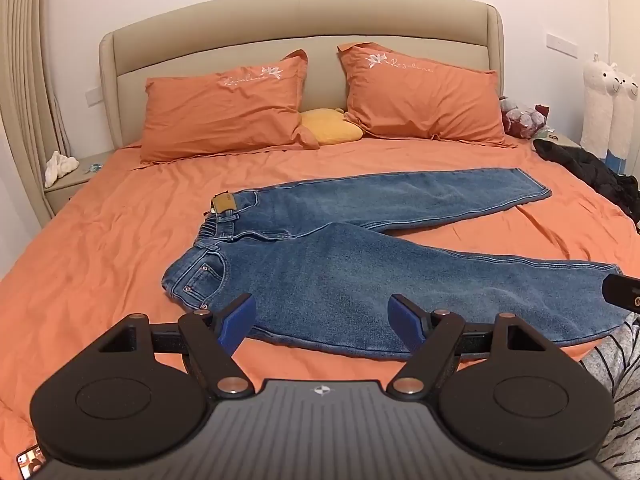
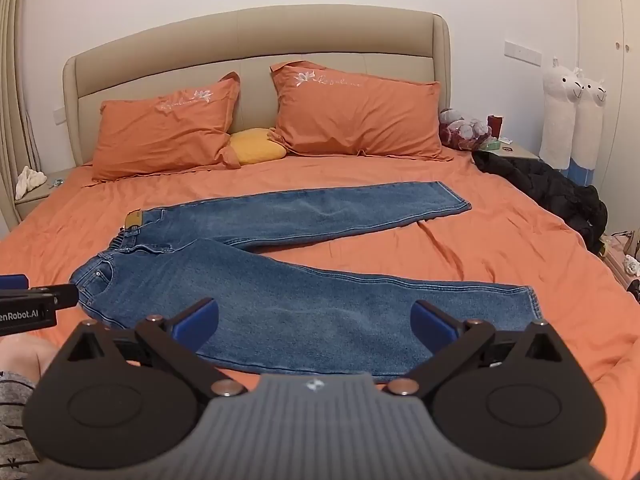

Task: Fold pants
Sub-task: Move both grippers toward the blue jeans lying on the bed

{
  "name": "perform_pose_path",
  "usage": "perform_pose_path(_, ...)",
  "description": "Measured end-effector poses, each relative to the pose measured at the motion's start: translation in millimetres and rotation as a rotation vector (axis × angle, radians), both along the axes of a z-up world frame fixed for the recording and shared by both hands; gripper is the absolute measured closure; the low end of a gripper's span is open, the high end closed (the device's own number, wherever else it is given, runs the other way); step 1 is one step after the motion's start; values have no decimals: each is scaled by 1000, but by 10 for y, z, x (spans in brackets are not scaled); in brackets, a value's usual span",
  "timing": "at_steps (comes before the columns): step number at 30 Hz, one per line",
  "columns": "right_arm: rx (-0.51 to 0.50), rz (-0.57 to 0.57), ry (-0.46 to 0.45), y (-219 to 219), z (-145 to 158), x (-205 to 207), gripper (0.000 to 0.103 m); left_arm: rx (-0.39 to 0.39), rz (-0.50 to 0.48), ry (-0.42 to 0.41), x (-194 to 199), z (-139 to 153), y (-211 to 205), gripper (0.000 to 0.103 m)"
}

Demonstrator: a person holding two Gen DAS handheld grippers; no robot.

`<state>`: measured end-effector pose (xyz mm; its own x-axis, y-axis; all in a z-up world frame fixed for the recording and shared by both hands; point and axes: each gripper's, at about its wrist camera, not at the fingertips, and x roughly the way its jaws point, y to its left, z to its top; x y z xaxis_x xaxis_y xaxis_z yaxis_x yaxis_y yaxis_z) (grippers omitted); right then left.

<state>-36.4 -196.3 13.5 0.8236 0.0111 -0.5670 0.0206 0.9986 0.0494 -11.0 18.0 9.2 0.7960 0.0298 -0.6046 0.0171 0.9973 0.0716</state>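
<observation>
Blue jeans (image 1: pixel 344 264) lie spread flat on the orange bed sheet (image 1: pixel 92 240), waistband to the left, both legs running right in a V. They also show in the right wrist view (image 2: pixel 288 300). My left gripper (image 1: pixel 322 320) is open and empty, hovering above the near leg close to the waist. My right gripper (image 2: pixel 314 326) is open and empty, hovering above the near leg toward its hem. The right gripper's edge shows at the far right of the left wrist view (image 1: pixel 622 294); the left gripper shows at the left of the right wrist view (image 2: pixel 28 304).
Two orange pillows (image 1: pixel 224 108) (image 1: pixel 420 96) and a yellow cushion (image 1: pixel 330 126) lie against the beige headboard (image 1: pixel 300 20). A black garment (image 2: pixel 552 192) lies on the bed's right edge. Bedside tables stand at both sides. White plush llamas (image 2: pixel 572 116) stand at the right wall.
</observation>
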Motion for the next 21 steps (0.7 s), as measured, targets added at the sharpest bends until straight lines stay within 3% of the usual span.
perform_pose_path(21, 16, 12, 10, 43, -84, -4, 5, 1, 0, -3, -17, -6, 14, 15)
